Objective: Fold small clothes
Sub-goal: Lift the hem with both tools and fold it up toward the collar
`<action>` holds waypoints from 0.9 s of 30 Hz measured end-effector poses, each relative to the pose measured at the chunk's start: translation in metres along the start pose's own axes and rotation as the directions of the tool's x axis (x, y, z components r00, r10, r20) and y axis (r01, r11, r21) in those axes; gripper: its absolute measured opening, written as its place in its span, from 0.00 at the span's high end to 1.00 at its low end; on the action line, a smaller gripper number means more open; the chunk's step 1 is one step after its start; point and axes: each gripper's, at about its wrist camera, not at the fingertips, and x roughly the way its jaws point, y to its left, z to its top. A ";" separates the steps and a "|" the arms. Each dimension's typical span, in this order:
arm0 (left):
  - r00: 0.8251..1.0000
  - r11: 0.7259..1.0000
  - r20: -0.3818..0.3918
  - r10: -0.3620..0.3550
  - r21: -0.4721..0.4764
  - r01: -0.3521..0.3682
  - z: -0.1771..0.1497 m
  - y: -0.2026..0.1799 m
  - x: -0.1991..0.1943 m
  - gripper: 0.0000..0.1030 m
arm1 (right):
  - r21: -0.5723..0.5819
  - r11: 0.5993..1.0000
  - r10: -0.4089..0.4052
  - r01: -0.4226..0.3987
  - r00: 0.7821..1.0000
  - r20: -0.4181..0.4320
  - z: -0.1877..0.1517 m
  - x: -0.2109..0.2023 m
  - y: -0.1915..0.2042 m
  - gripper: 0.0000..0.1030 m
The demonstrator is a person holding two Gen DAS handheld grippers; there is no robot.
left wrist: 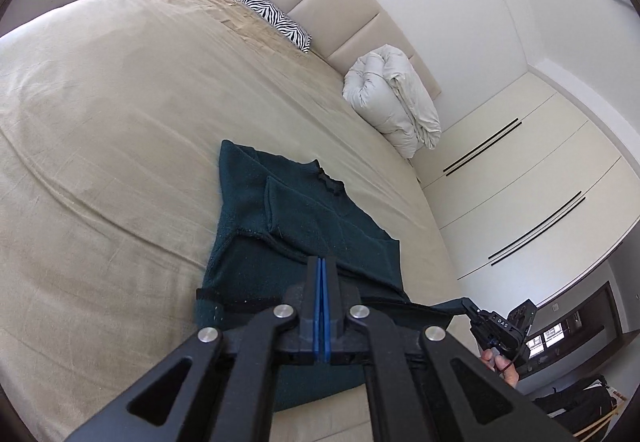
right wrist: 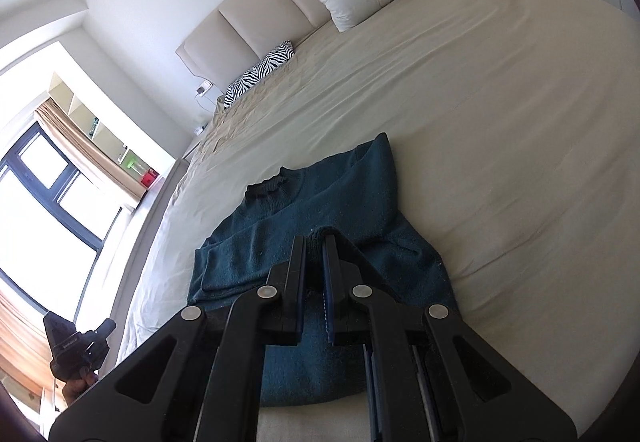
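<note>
Here, my left claw point(left wrist: 322, 262) has its blue pads pressed together with nothing visible between them, poised over the near hem of a dark teal sweater point(left wrist: 304, 217). My right claw point(right wrist: 314, 242) stands narrowly parted, a fold of the knit lying in the gap between its tips. The sweater lies flat on the beige bed point(left wrist: 100, 121), sleeves folded inward, collar pointing far toward the headboard point(left wrist: 336, 1). A zebra-print pillow point(left wrist: 272, 17) and a bundled white duvet point(left wrist: 394, 97) sit at the far end.
</note>
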 end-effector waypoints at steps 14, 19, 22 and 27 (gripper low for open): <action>0.944 0.917 -0.116 0.309 0.299 -0.264 -0.051 0.024 0.059 0.44 | 0.061 0.998 -0.011 0.012 1.000 -0.018 -0.069 -0.043 -0.037 0.94; 0.925 0.900 -0.124 0.358 0.309 -0.307 -0.058 0.029 0.074 0.60 | 0.051 0.999 -0.017 0.018 0.999 -0.027 -0.073 -0.043 -0.039 0.94; 0.923 0.887 -0.094 0.373 0.329 -0.325 -0.058 0.026 0.072 0.82 | 0.046 0.999 -0.017 0.019 0.999 -0.029 -0.072 -0.043 -0.038 0.94; 0.916 0.863 -0.087 0.391 0.380 -0.332 -0.060 0.019 0.073 0.93 | 0.044 0.999 -0.022 0.023 0.999 -0.029 -0.071 -0.042 -0.037 0.94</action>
